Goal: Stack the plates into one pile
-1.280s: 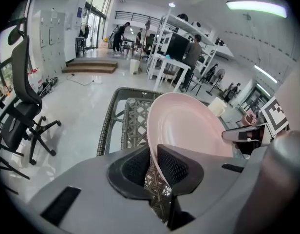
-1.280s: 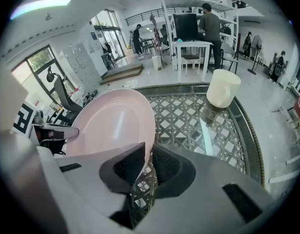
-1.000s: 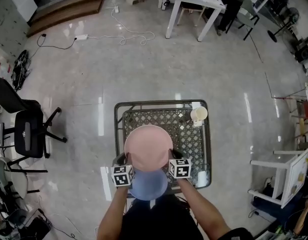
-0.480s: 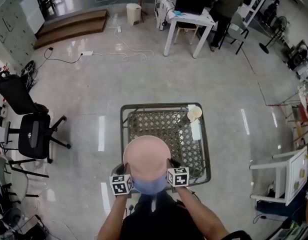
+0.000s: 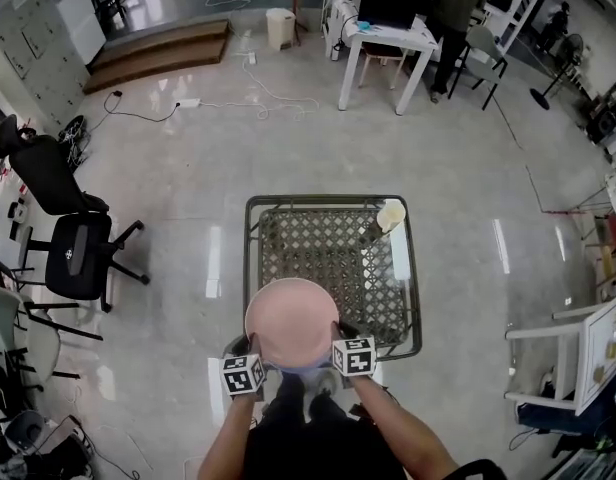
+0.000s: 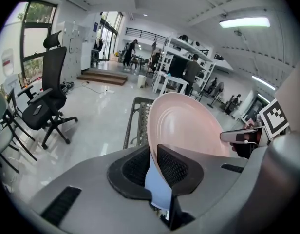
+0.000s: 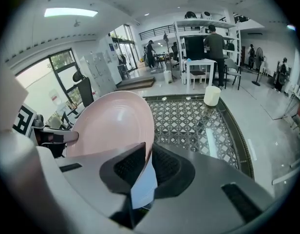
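Far left: black office chair on the floor, well apart from the work.

Left gripper: jaws clamped on the left rim of the plate pair. The left gripper view shows both rims pinched between the pads, with no gap on either side.

Pink plate is on top, right side up, spanning between the two grippers. In the head view it overlaps the near edge of the bench. Can't tell whether it touches the bench top.

Blue plate sits directly under the pink one, rims together. Only a sliver shows below the pink plate's near edge in the head view. In both gripper views its rim pokes out between the jaws.

Right gripper: jaws clamped on the right rim of the same pair, pads tight on pink over blue, mirroring the left.

The bench has a dark frame and a lattice top. A pale cup stands upright at its far right corner, well apart from the plates.

Beyond, upper right: white table.
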Demonstrator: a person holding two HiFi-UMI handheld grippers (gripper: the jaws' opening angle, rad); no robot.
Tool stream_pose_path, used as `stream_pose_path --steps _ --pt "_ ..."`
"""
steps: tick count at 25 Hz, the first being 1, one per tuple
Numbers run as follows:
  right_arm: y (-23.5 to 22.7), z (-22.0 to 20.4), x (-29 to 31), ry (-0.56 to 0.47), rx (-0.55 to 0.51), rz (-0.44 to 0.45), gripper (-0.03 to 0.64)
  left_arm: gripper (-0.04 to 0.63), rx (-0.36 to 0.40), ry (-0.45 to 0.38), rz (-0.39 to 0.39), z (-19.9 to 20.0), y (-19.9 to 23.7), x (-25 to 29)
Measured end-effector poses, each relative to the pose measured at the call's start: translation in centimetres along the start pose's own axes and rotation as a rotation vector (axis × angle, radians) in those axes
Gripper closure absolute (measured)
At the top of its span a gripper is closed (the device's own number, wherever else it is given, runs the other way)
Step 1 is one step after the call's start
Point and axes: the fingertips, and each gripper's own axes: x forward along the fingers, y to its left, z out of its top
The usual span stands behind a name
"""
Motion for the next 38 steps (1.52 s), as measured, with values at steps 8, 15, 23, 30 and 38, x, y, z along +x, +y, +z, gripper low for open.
stream_pose_path --steps 8,15,23,30,38 --pt "-0.8 -5.4 0.1 0.089 -0.015 0.012 0.578 0.54 -0.038 0.086 0.018 -5.9 -0.6 0.8" --pt "-1.3 -8.8 2.5 0.184 -0.013 0.003 0.578 0.54 -0.053 0.177 0.03 -9.5 0.3 3.1" --pt "-1.9 -11.3 4.9 0.271 0.004 -0.004 0.577 0.534 -0.048 0.27 0.036 -12.2 1.2 5.9" --pt "-1.7 -11.3 5.9 0.297 0.007 0.001 0.578 0.534 -0.052 0.294 0.028 -12.3 1.8 6.7" --pt "-1.9 -11.3 6.5 0.305 0.007 -0.001 0.578 0.531 -0.043 0.307 0.028 -12.5 2.1 7.2"
